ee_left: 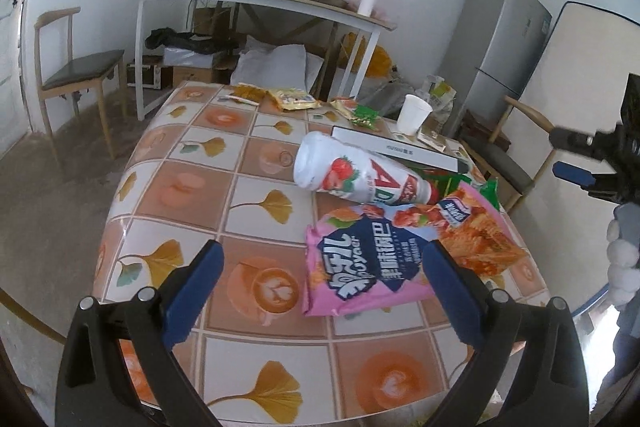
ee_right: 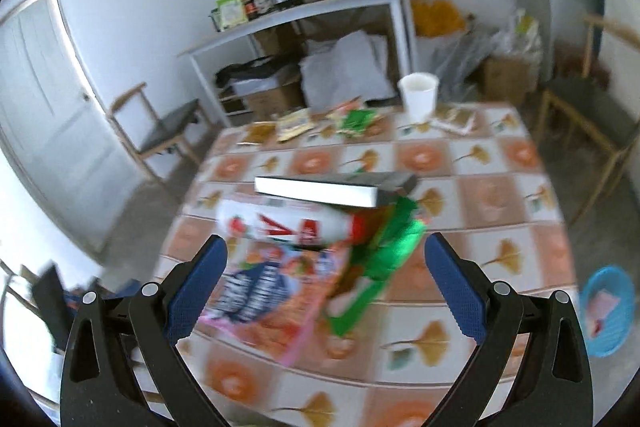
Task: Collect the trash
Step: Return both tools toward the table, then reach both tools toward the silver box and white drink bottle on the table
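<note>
A pink snack bag [ee_left: 362, 267] lies flat on the tiled tablecloth, with a white strawberry drink bottle [ee_left: 360, 175] on its side just behind it. My left gripper [ee_left: 324, 259] hovers open over the table, its right finger at the bag's right edge. An orange snack bag [ee_left: 480, 239] and a green wrapper [ee_left: 490, 187] lie to the right. The right wrist view is blurred: my right gripper [ee_right: 326, 255] stands open above the pink bag [ee_right: 260, 291], the bottle [ee_right: 288, 223] and the green wrapper [ee_right: 380, 263]. The right gripper also shows at the left wrist view's right edge [ee_left: 576, 175].
A white box [ee_left: 396, 147] and a paper cup [ee_left: 414, 115] stand further back on the table [ee_left: 192, 147], with several small wrappers [ee_left: 292, 99] at the far edge. A blue basket [ee_right: 608, 311] sits on the floor to the right. Chairs [ee_left: 76, 67] flank the table.
</note>
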Motion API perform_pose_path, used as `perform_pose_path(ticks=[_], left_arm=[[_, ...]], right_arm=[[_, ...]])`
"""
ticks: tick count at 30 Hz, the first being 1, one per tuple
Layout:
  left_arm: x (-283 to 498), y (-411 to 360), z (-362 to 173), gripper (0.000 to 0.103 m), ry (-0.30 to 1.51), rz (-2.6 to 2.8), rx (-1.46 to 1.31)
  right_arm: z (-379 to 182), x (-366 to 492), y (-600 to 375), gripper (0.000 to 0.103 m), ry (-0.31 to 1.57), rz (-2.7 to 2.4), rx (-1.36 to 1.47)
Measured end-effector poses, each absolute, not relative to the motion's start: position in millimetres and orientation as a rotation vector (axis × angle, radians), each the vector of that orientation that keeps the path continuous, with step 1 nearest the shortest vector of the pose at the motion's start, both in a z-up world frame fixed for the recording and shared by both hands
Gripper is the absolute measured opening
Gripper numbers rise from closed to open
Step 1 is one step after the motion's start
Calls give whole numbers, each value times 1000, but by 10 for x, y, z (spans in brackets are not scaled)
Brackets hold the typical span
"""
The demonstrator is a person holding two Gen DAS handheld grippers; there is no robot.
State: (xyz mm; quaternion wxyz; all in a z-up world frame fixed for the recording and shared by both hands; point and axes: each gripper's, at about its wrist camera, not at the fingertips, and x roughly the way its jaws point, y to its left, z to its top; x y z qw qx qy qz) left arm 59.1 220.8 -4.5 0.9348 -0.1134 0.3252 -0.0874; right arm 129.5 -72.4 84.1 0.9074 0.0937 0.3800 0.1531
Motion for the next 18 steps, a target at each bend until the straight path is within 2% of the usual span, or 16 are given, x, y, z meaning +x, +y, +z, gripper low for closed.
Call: perform_pose_path(ticks=[8, 18], left_arm=[[642, 2345, -113, 97, 695, -136, -259], [612, 2492, -212, 97, 730, -73, -310]], right_arm=[[702, 1461, -479, 95, 912, 462, 350], [573, 1494, 20, 89, 992, 561, 293]])
